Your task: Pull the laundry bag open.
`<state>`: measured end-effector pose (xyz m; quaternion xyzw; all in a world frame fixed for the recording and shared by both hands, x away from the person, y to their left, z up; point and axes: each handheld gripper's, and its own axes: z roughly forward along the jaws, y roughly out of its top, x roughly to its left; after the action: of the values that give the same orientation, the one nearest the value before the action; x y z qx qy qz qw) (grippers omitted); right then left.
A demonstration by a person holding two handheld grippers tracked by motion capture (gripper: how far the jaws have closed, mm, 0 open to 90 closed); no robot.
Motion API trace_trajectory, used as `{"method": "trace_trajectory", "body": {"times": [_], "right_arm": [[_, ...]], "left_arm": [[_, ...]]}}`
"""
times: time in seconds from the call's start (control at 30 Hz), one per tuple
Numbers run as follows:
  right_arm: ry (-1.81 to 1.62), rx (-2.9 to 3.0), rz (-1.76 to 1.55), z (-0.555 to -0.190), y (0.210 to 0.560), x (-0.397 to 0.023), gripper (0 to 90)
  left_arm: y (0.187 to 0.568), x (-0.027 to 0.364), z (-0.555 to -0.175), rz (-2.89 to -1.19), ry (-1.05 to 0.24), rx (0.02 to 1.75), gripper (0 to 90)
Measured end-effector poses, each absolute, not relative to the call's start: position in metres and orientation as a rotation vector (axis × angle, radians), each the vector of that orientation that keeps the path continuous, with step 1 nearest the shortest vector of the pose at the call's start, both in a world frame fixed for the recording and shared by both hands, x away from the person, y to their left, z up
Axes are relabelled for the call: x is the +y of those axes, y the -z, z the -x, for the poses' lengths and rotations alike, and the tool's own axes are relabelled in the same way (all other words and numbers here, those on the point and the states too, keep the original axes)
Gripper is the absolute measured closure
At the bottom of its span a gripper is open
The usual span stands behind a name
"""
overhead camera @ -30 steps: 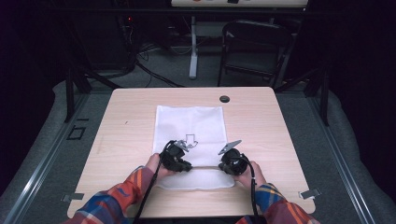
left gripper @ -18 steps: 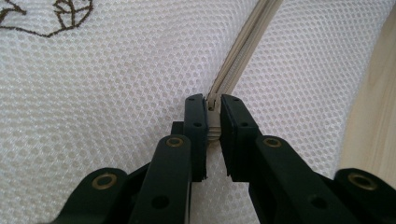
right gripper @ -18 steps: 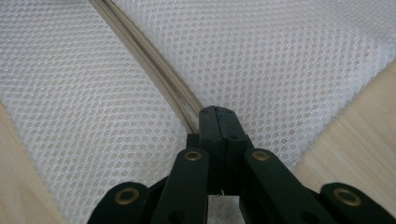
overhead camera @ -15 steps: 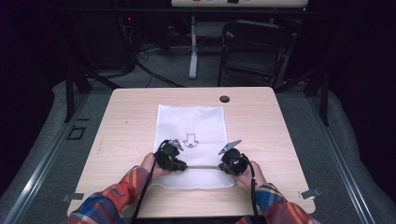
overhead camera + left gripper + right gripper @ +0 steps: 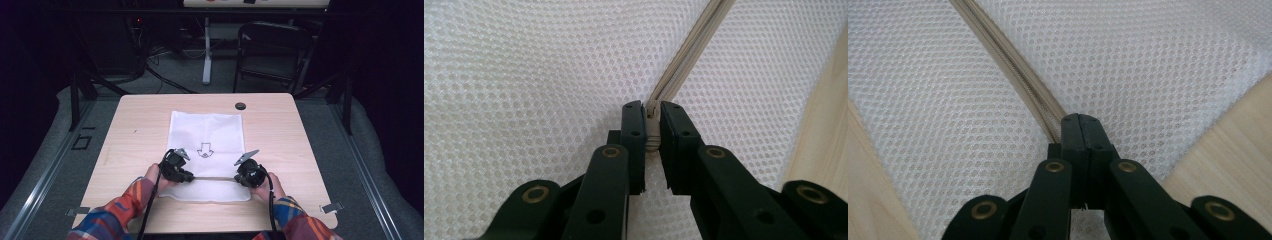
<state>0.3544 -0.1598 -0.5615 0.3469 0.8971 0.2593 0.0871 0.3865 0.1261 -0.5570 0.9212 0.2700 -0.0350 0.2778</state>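
White mesh makes up the bag (image 5: 207, 150) you are working on, a flat rectangle of fine honeycomb netting lying on the middle of the light wooden table (image 5: 125, 135). From the high view its long side runs away from you, and a small outlined arrow (image 5: 204, 150) printed near its centre points back toward you. A beige zipper (image 5: 215, 178) crosses the bag from side to side near the edge closest to you, leaving a narrow strip of mesh below it. Close up, in the right gripper view, the zipper (image 5: 1008, 65) is a pale tan ribbed band with fine teeth down its middle, set against the netting.

Your left gripper (image 5: 176, 167) sits at the zipper's left end. In the left gripper view the gripper (image 5: 652, 130) has its jaws drawn narrow around the small beige zipper pull (image 5: 652, 122), which is pinched between the pads. Your right gripper (image 5: 249, 172) sits at the zipper's right end. In the right gripper view that gripper (image 5: 1082, 131) has its jaws pressed fully together right where the zipper band ends; whether cloth is caught between them you cannot tell from here.

Your sleeves are plaid in red, orange and blue. A small dark round plug (image 5: 240, 106) sits in the table's far edge, beyond the bag.
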Motion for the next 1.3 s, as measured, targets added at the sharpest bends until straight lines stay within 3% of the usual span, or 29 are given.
{"method": "trace_trajectory", "body": {"times": [1.3], "right_arm": [[-0.768, 2.680, -1.025, -0.355, 0.561, -0.160, 90.0]], "left_arm": [[0.550, 0.185, -0.375, -2.462, 0.070, 0.864, 81.2]]}}
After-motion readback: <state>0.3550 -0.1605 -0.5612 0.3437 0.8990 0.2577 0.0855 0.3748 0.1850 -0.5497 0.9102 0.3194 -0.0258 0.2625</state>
